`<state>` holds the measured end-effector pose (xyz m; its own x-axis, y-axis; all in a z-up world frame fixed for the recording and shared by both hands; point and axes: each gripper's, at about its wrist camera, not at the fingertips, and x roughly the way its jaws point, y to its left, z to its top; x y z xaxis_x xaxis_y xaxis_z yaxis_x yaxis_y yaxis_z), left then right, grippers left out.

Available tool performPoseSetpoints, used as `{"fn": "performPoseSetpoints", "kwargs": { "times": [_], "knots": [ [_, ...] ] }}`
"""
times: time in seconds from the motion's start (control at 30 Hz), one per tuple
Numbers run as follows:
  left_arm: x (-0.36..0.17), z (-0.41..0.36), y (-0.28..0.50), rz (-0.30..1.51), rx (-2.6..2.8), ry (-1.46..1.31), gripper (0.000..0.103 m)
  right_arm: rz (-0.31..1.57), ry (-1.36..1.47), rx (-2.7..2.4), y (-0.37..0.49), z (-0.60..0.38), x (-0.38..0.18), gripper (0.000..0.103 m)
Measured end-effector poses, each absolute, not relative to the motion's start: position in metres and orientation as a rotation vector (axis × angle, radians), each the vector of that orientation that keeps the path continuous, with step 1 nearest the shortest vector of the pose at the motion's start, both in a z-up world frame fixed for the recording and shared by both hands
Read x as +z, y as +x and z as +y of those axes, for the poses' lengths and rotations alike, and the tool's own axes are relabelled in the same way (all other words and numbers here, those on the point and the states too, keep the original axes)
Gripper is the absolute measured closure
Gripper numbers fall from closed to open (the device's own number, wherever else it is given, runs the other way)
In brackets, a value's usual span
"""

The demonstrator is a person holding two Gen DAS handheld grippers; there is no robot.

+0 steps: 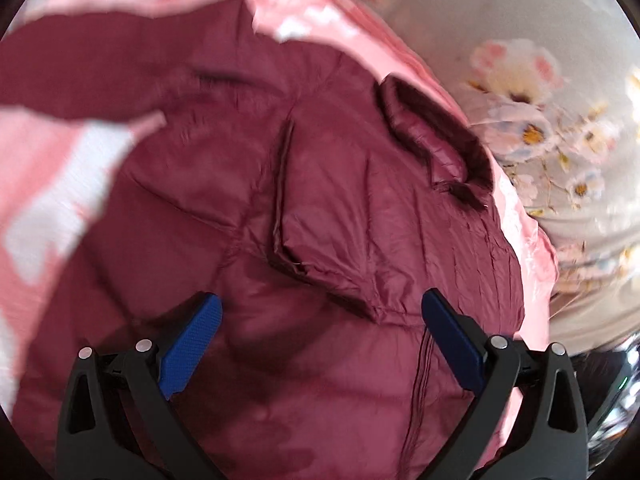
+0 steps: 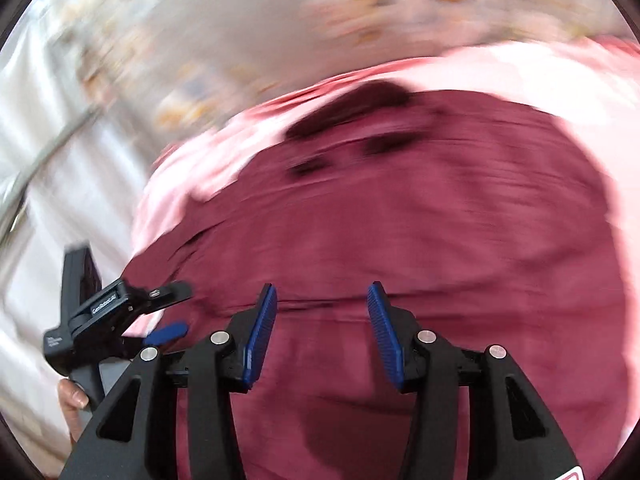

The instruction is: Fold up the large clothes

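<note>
A floral bedsheet (image 1: 532, 92) covers the bed, w/ a pink blanket (image 1: 48, 184) on top. The maroon jacket (image 1: 320, 208) lies spread on the blanket, collar (image 1: 436, 136) far from you, probably flattened for folding. Your left gripper (image 1: 320, 340) hovers over it, jaws wide apart, nothing inside. Your right gripper (image 2: 322, 332) is also apart, less wide, and empty.

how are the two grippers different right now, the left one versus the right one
The left gripper has its jaws spread wider than the right gripper. The left gripper's view is fairly sharp; the right gripper's is motion-blurred. Both are open, hold nothing, have blue pads, and hang over the maroon jacket.
</note>
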<state>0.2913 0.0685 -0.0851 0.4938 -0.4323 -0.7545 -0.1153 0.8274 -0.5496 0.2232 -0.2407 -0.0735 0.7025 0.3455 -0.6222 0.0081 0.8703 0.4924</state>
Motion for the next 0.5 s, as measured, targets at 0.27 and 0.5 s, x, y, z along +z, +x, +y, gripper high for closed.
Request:
{"fn": "performPoseSetpoints", "kwargs": {
  "times": [0.27,0.5],
  "knots": [
    [-0.077,0.062,0.316,1.027,-0.198,-0.604,0.062,0.732,0.783,-0.066,0.213,-0.366,-0.110,0.056],
    [-0.061,0.073,0.324,0.962,-0.134,-0.473,0.100,0.730,0.879,-0.098,0.254,-0.391,-0.126,0.100]
  ]
}}
